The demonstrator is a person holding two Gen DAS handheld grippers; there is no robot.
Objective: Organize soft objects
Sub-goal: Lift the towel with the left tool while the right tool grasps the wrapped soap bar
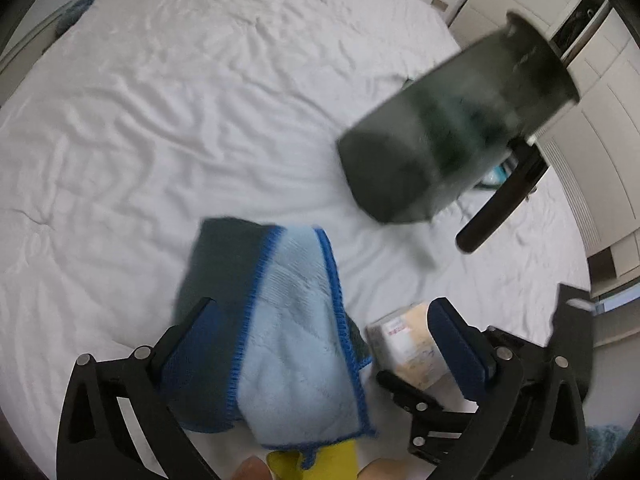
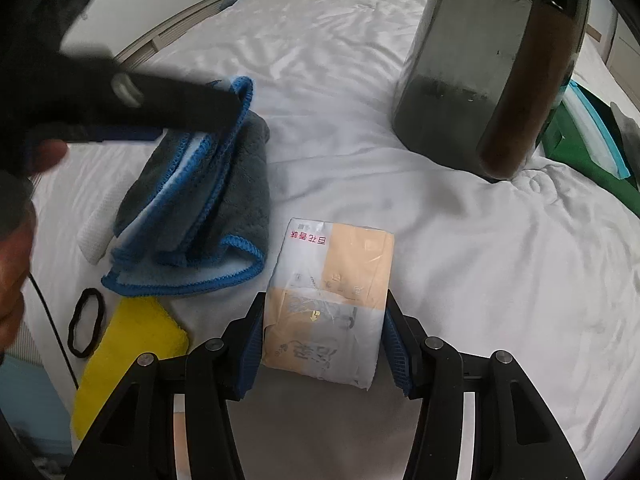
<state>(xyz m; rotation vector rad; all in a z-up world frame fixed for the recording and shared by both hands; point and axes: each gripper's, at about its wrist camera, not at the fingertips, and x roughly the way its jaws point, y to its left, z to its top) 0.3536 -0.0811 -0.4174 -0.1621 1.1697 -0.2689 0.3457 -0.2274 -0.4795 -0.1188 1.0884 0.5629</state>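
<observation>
Soft, even daylight, no hard shadows; the white sheet (image 1: 200,100) reads bright, nearly blown out ahead of the left gripper (image 1: 320,320). Faint grey shade only in its wrinkles and under the dark bin (image 2: 480,80). Heavy fisheye in both views: bed edges bow, corners go black. The left view is motion-blurred: the bin and blue towel (image 1: 288,320) smear, edges are soft. The right view is sharper, with crisp print on the tissue pack (image 2: 332,288) between the right gripper's (image 2: 324,344) fingers; the left gripper crossing its upper left is blurred. Mild glare on the pack's plastic.
</observation>
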